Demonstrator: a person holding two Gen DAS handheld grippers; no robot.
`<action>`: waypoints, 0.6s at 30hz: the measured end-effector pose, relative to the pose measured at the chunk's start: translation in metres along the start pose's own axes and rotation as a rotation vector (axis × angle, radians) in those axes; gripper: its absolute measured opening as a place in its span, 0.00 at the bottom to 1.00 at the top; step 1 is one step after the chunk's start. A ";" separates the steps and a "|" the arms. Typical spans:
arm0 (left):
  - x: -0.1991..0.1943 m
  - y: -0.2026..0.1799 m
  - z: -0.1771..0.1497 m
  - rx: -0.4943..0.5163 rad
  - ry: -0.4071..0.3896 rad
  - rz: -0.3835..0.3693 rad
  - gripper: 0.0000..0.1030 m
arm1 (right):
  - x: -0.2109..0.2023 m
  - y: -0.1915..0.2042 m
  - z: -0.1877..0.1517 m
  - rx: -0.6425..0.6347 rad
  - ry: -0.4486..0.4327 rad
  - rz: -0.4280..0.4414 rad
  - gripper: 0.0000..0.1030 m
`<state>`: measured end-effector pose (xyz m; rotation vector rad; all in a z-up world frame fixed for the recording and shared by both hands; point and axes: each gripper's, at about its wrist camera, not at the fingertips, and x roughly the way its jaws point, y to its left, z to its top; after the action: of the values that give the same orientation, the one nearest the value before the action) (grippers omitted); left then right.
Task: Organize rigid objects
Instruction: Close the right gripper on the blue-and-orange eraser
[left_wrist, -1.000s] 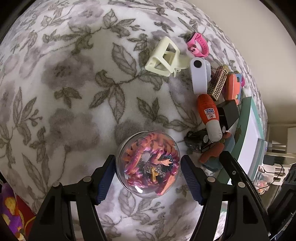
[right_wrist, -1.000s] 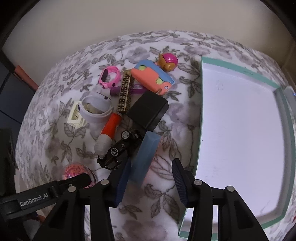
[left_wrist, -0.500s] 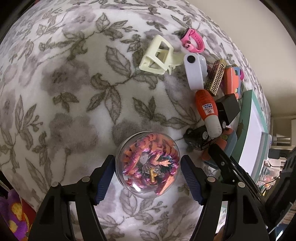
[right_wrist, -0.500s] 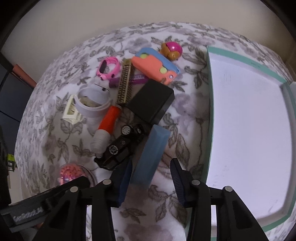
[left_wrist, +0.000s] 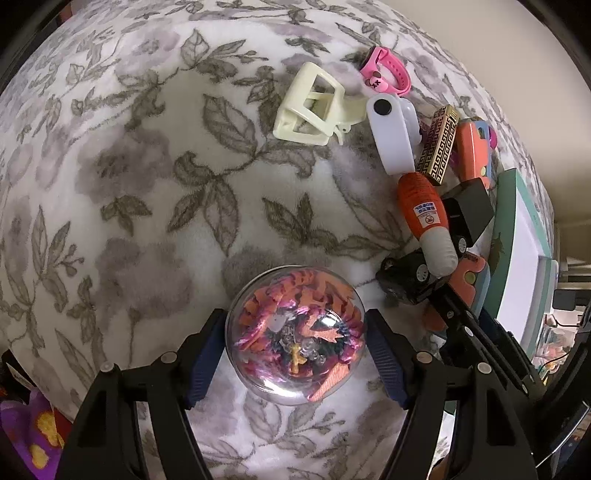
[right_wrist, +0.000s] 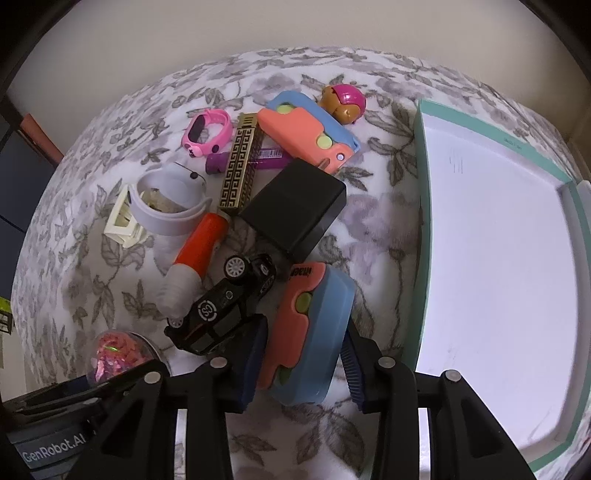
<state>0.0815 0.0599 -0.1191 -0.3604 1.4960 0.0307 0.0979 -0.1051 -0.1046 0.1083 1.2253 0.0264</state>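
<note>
Changes since a sec ago: R gripper (right_wrist: 301, 365) has come down over the blue-orange case (right_wrist: 308, 332), which lay lower and flatter betw its fingers before; now the case fills the gap, tilted up on its long edge. Jaws closing, case betw them; pads look close to both sides but can't confirm firm press yet. L gripper (left_wrist: 295, 354) has slid across the blanket (left_wrist: 147, 184) w/ the clear ball (left_wrist: 295, 332) kept betw its fingers; the clutter pile now sits nearer in its view. Jaws opening a touch, ball betw them; pads at or just off its sides, so can't tell if it's gripped.

Meaning for task: R is about to take the case, prob for the tray (right_wrist: 421, 221). Tray looks bare, so sorting seems barely begun.

Places, all rel to the tray:
- case: just L of tray's near L wall, close but apart
- black box (right_wrist: 295, 206): further L, mid pile
- toy car (right_wrist: 221, 310): L of case, on its side, touching or nearly touching R gripper's L finger
- orange tube (right_wrist: 195, 254), white band (right_wrist: 166, 210), cream clip (right_wrist: 122, 221), pink watch (right_wrist: 207, 133): far L of pile
- ball: furthest from tray, well apart
</note>
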 end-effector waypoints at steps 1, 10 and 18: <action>0.000 -0.002 -0.001 0.003 -0.004 0.006 0.73 | 0.000 0.000 -0.001 -0.004 -0.003 -0.001 0.41; 0.001 -0.025 -0.008 0.052 -0.037 0.083 0.72 | -0.002 0.005 -0.006 -0.050 -0.017 -0.056 0.28; 0.000 -0.027 -0.010 0.053 -0.030 0.072 0.72 | -0.008 -0.004 -0.009 -0.006 -0.011 -0.012 0.24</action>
<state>0.0779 0.0320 -0.1137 -0.2620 1.4767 0.0532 0.0865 -0.1095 -0.1010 0.0960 1.2144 0.0192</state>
